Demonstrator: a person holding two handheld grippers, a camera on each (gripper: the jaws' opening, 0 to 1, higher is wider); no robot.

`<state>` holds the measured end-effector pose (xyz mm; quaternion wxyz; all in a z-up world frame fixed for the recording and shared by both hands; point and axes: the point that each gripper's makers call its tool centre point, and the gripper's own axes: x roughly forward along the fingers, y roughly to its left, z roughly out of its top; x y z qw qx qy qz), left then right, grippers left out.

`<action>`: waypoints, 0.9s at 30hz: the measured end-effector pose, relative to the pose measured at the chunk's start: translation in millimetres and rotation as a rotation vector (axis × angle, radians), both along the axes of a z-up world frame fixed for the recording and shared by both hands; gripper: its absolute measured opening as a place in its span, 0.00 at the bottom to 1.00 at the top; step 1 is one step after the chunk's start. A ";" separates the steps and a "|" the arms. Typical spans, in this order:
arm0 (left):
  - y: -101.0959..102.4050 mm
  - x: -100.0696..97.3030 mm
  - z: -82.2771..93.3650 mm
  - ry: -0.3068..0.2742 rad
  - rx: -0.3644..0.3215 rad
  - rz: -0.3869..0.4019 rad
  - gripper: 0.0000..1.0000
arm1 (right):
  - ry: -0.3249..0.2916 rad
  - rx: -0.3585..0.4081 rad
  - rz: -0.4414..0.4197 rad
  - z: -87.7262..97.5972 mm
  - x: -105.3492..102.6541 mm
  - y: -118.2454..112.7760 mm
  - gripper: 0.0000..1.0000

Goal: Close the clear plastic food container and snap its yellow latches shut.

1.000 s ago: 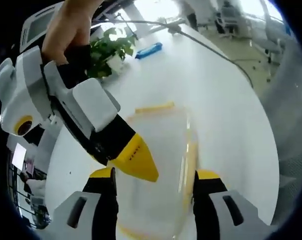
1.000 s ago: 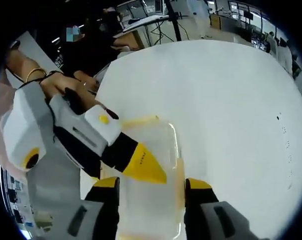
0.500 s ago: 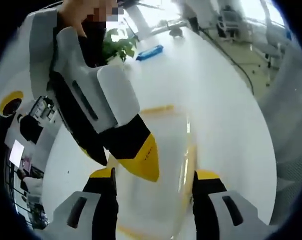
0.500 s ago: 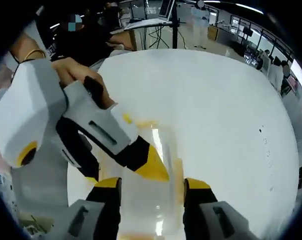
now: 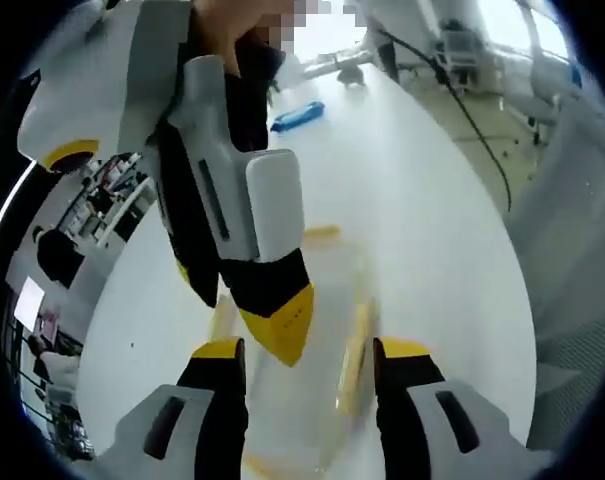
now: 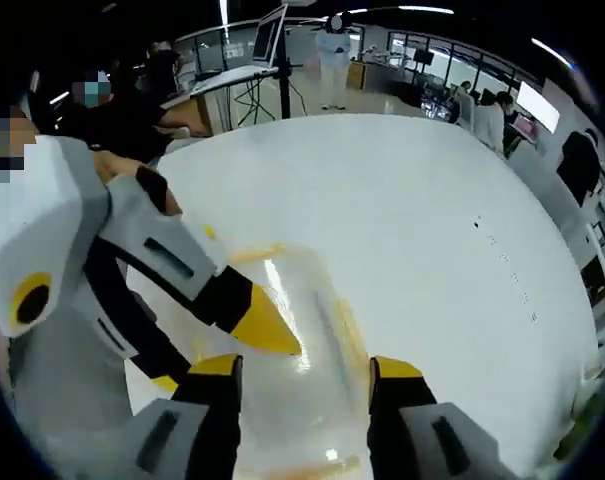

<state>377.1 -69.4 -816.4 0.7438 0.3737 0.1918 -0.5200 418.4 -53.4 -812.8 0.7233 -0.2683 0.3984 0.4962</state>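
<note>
From my left gripper view, the clear plastic food container with yellow latches (image 5: 322, 330) lies on the round white table (image 5: 432, 230), between my left gripper's (image 5: 307, 365) spread jaws. The right gripper (image 5: 282, 335) comes in from the upper left, its tip over the container. Behind, at the table's far edge, lies a flat blue object (image 5: 297, 115).

In my right gripper view, the container (image 6: 302, 330) sits between the right gripper's (image 6: 304, 370) spread jaws, and the left gripper (image 6: 267, 325) reaches over it from the left.
</note>
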 end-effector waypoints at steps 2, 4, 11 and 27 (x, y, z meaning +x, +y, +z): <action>1.0 -0.6 5.0 0.004 -0.008 0.004 0.50 | -0.013 0.009 -0.019 0.9 -1.3 -0.1 0.49; 2.3 -4.7 8.0 0.039 -0.030 0.010 0.51 | -0.025 0.017 -0.029 1.4 -1.6 -0.5 0.49; 18.1 -0.5 30.9 0.105 -0.165 0.113 0.52 | -0.073 0.081 -0.161 3.6 -2.9 -3.7 0.49; 61.3 34.4 34.4 0.190 -0.299 0.429 0.48 | -0.077 0.189 -0.400 19.4 -8.0 -41.2 0.50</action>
